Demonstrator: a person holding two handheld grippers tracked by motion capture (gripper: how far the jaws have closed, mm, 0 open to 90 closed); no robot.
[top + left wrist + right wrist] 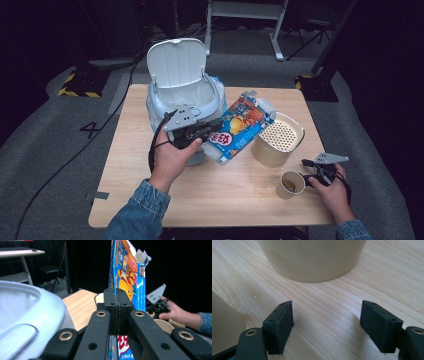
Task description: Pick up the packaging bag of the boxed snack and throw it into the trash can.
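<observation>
Tool talk first: the left tool (212, 131) has its two jaws pressed tight on the edge of the blue snack box (239, 128), and the right tool (306, 164) has its jaws apart with bare wood between them, resting low by the paper cup (290, 184).

From biggest to smallest, the wooden counter (150, 175) holds it all. At its back left stands the pale rice cooker (161, 111) with its white lid (177, 62) flipped up. The snack box is next in size. It is tilted and lifted in the left tool, just right of the cooker and next to the cream tub (265, 152). In the left gripper view the box (125, 270) stands tall, and its top flap is torn open.

The cream tub sits right of the box, and its top has lots of small holes. In the right gripper view its round wall (312, 260) stands just past the open jaws.

The paper cup is the smallest. It sits near the front right, just beside the right tool, with something brown inside
</observation>
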